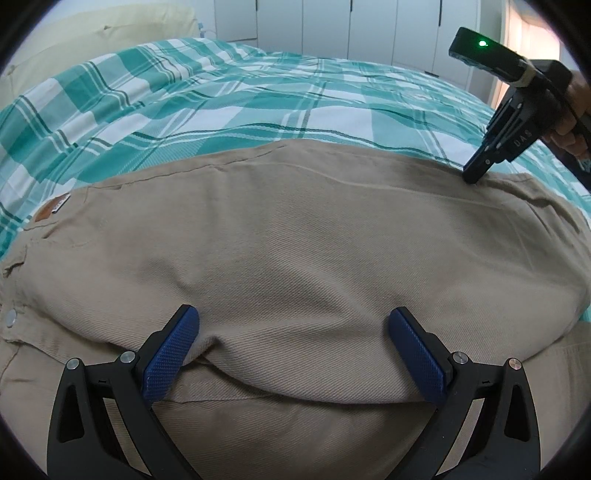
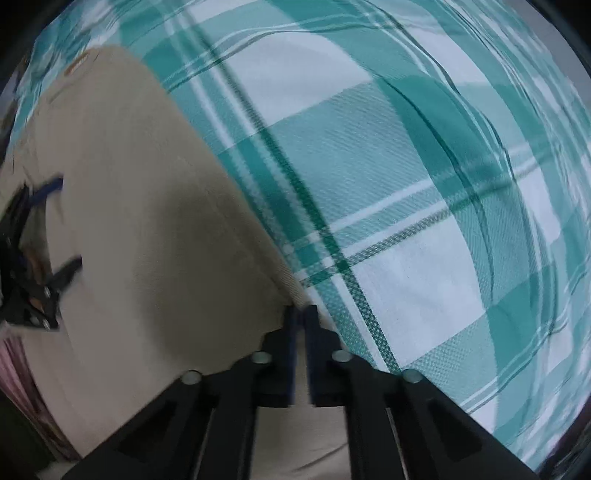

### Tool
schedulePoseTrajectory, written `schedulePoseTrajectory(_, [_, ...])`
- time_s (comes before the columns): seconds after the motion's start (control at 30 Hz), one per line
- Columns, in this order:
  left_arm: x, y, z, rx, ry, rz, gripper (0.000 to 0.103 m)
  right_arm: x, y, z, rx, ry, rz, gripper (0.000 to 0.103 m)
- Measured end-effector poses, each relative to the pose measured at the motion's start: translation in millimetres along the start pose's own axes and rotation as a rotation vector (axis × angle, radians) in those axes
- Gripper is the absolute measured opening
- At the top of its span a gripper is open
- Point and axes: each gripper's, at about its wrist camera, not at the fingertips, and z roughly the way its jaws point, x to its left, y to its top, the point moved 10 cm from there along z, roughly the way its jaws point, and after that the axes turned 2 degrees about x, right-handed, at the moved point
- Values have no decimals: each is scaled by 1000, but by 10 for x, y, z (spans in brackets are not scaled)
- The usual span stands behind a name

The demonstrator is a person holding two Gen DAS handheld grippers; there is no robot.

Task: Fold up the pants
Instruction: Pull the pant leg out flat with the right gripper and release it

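Observation:
Tan pants [image 1: 295, 251] lie folded over on a bed, waistband with a brown label [image 1: 51, 206] and a metal button [image 1: 11, 317] at the left. My left gripper [image 1: 293, 325] is open, its blue pads [image 1: 170, 354] resting on the near fold of the cloth. My right gripper [image 2: 301, 314] is shut on the far edge of the pants [image 2: 140, 206]; it also shows in the left wrist view [image 1: 476, 173] at the far right edge. The left gripper shows in the right wrist view [image 2: 59, 221], open.
The bed is covered by a teal and white plaid sheet [image 1: 221, 99], which also fills the right wrist view [image 2: 424, 184]. White cabinet doors [image 1: 351, 26] and a cream pillow [image 1: 92, 37] stand behind the bed.

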Motion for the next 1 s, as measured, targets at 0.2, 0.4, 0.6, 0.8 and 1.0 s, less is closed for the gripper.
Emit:
schedulePoseTrajectory(0.2, [10, 62, -50, 18, 13, -6, 102, -75, 57, -149, -42, -359, -112, 0])
schedulePoseTrajectory(0.4, [132, 105, -118, 11, -38, -100, 102, -444, 37, -227, -165, -448, 75, 0])
schedulePoseTrajectory(0.6, [67, 22, 17, 11, 4, -53, 102, -291, -390, -319, -264, 285, 454, 3])
schedulePoseTrajectory(0.8, [74, 18, 28, 3, 2, -54, 102, -1322, -1483, 167, -297, 98, 822, 0])
schedulePoseTrajectory(1.0, [73, 8, 47, 0, 9, -50, 102, -1857, -2419, -209, -367, -27, 980, 7])
